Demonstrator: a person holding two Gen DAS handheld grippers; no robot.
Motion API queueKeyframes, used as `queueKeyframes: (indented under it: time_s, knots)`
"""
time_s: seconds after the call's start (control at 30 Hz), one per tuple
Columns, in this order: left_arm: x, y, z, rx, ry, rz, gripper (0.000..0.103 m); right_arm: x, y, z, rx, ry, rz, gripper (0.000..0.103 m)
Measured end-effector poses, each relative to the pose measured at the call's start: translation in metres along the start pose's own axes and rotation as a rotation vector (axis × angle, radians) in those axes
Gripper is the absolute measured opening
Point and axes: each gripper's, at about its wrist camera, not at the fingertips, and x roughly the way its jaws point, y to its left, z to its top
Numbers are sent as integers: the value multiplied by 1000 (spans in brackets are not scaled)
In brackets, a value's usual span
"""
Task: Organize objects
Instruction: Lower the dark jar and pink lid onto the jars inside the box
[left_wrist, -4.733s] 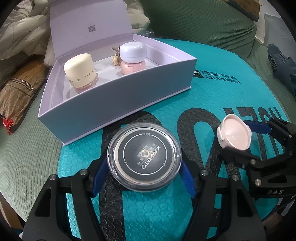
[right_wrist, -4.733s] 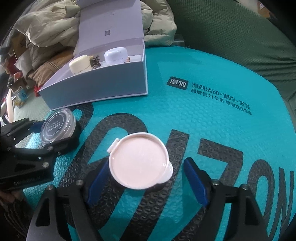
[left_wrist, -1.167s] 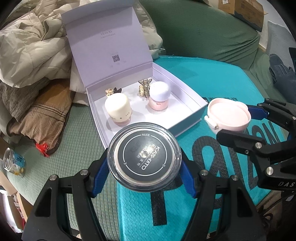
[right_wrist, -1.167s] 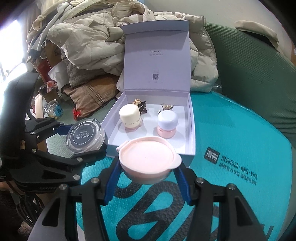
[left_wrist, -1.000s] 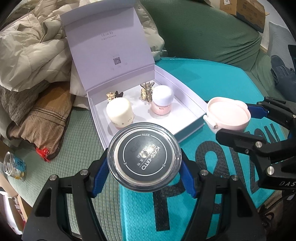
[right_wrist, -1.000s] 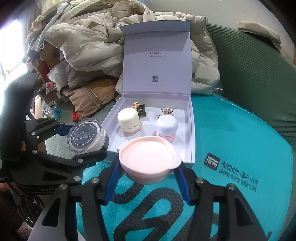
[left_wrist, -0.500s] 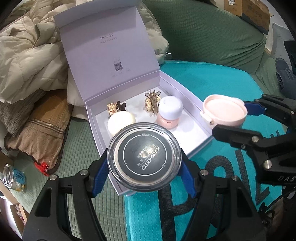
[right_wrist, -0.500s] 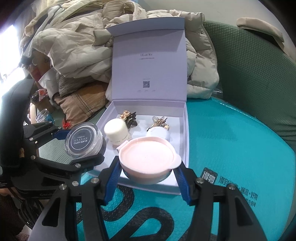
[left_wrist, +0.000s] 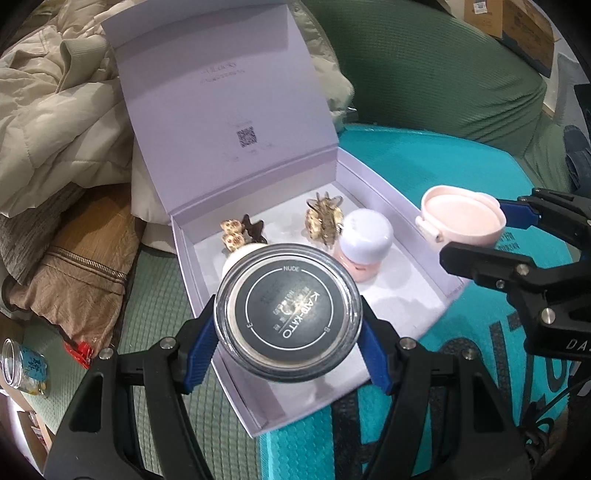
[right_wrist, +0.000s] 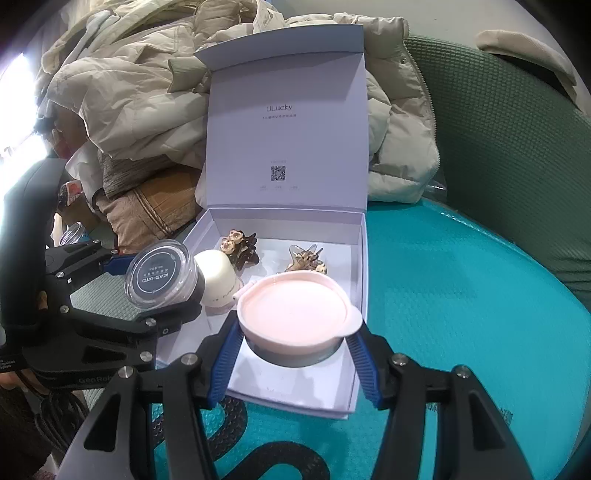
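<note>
Left wrist view: my left hand-held gripper (left_wrist: 289, 345) pinching clear jar (left_wrist: 289, 313), right hand-held gripper (right_wrist: 295, 349) pinching pink pot (right_wrist: 295, 314). Both moved from mat to over open box (left_wrist: 424, 295). I guess: lower, let go.

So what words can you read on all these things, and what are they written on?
"KATO-KATO" and "NUDE": black lid of the clear jar held in the left gripper.
"ULucky": inside of the box lid; the small line and QR code below are unreadable.
"DA": body of the right gripper, cut off.
Print on the teal mat: too blurred.
</note>
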Motion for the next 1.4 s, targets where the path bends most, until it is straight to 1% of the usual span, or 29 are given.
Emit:
queueKeyframes:
  time_s: [0.47, 0.77, 0.87, 0.97, 1.1, 1.27, 1.4]
  knots:
    - [22, 22, 19, -35, -23, 26, 67, 29, -10, 8, -1, -12, 32, 57]
    - [35, 35, 24, -64, -21, 39, 67, 42, -16, 14, 4, -17, 35, 57]
    - [38, 40, 24, -84, -26, 25, 67, 46, -16, 17, -4, -27, 24, 57]
    - [43, 43, 24, -91, -26, 26, 67, 51, -18, 18, 8, -30, 35, 57]
    - [45, 46, 22, -103, -39, 1, 67, 55, -17, 21, 6, -38, 45, 58]
    - [48, 43, 20, -92, -46, -24, 67, 62, -13, 20, -2, -25, 55, 58]
    - [51, 37, 20, -73, -39, -18, 67, 67, -14, 18, -1, -14, 42, 58]
